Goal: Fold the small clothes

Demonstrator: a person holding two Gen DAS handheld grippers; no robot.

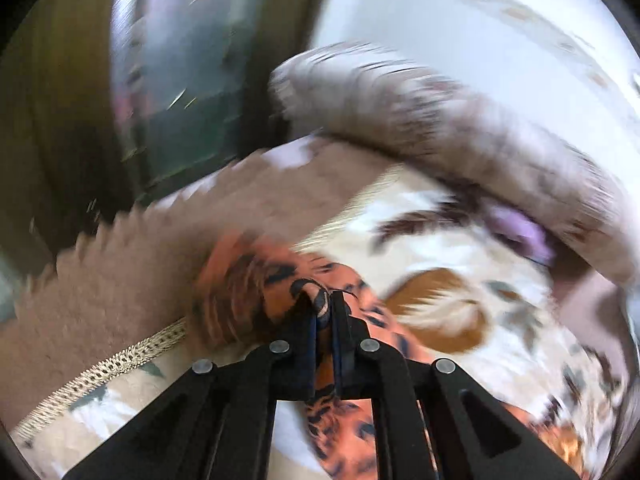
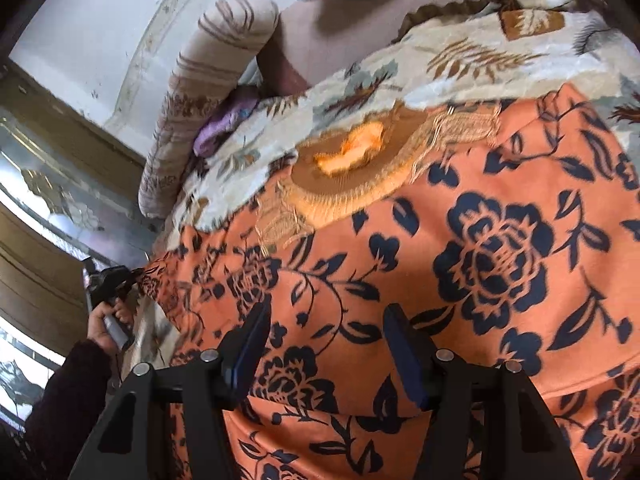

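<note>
An orange garment (image 2: pixel 460 240) with a dark blue flower print lies spread on a cream leaf-patterned bedspread (image 2: pixel 460 64). Its embroidered neckline (image 2: pixel 348 172) points away from me. My right gripper (image 2: pixel 326 314) hovers low over the garment's middle, jaws apart, with the cloth below and between the fingers but not pinched. My left gripper (image 1: pixel 322 300) is shut on a bunched edge of the orange garment (image 1: pixel 260 280). In the right wrist view the left gripper (image 2: pixel 116 276) holds the garment's far left corner, with a person's hand (image 2: pixel 106 324) on its handle. The left wrist view is blurred.
A striped bolster pillow (image 2: pixel 208 80) lies along the bed's far left side, with a purple cloth (image 2: pixel 224 124) tucked beside it. A pinkish-brown sheet (image 1: pixel 140 280) with a lace trim covers the bed's edge. A white wall (image 2: pixel 80 20) and a mirrored cupboard (image 2: pixel 48 192) stand behind.
</note>
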